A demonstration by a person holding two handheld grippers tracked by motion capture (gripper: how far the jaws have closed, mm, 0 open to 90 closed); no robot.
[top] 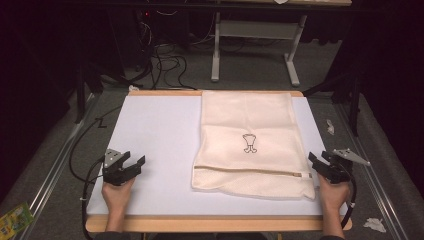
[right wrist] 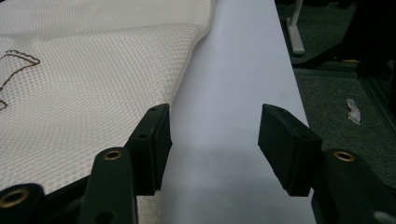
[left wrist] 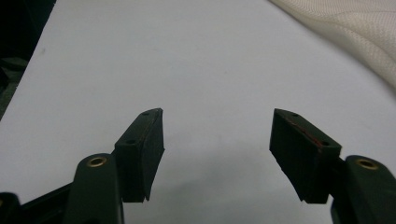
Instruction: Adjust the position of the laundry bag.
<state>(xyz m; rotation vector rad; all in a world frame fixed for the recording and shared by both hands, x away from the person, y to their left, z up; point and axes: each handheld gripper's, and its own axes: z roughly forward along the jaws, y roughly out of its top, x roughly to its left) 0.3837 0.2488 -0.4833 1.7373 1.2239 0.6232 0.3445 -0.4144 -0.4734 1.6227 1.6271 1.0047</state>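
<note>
- High view: the cream mesh bag (top: 250, 142) lies flat on the white counter (top: 155, 135).
- Left gripper (top: 131, 165) has its jaws wide open with nothing between them; the bag is well off to their right.
- Right gripper (top: 316, 162) also has its jaws wide open and holds nothing; the bag's edge lies just beside its left jaw.

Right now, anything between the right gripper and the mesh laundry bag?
Nothing visible. The right gripper sits with open fingers at the mesh laundry bag's near right corner, by the zipper end. In the right gripper view, bare white table surface lies between the fingers, with the bag's edge beside one.
</note>
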